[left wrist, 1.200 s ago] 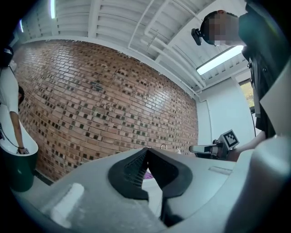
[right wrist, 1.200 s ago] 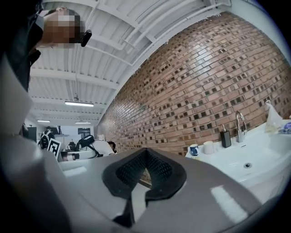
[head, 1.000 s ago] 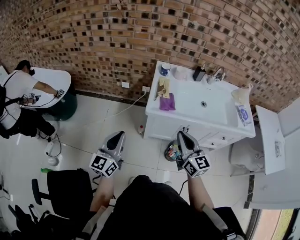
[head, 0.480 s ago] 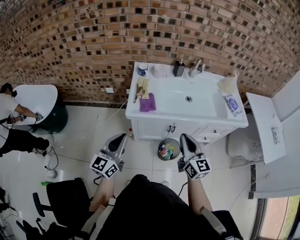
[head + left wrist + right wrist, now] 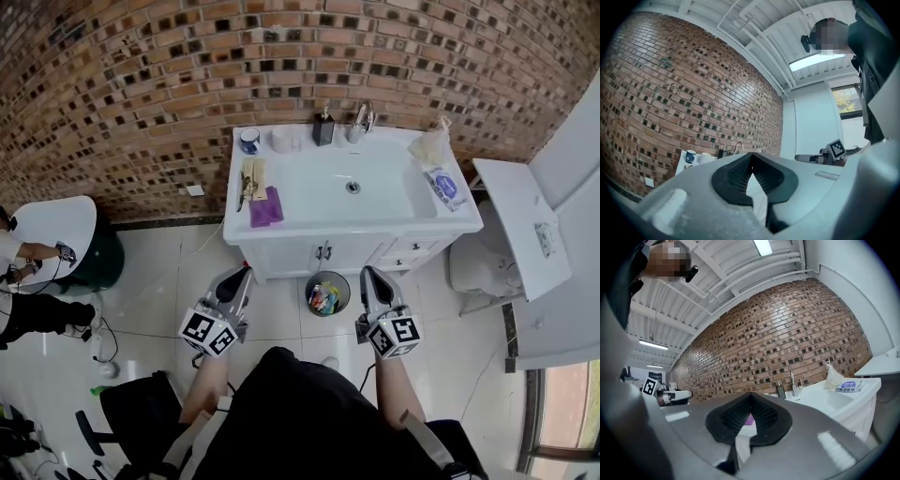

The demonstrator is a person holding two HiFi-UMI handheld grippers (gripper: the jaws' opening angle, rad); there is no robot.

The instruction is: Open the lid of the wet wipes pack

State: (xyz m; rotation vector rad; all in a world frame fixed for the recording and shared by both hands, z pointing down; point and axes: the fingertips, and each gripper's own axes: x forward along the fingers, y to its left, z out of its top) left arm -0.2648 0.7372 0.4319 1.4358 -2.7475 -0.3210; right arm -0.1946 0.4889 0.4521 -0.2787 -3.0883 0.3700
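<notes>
The wet wipes pack (image 5: 441, 186), white and blue, lies flat on the right end of the white sink vanity (image 5: 309, 230) against the brick wall; the right gripper view shows the pack (image 5: 847, 386) far off at the right. Both grippers are held level in front of the person, well short of the vanity and over the floor. My left gripper (image 5: 245, 273) is shut with nothing between its jaws, its black pads (image 5: 740, 171) meeting at the tip. My right gripper (image 5: 367, 273) is shut and empty too.
A crumpled plastic bag (image 5: 431, 145) sits behind the pack. On the vanity stand a faucet (image 5: 361, 117), a soap bottle (image 5: 323, 128), a mug (image 5: 249, 141) and a purple cloth (image 5: 266, 208). A trash bin (image 5: 326, 292) stands below. An office chair (image 5: 141, 412) and another person (image 5: 23, 281) are at the left.
The vanity has slid left and toward the middle of the head view as the person walks at it. Both grippers stay shut and keep their places in the picture.
</notes>
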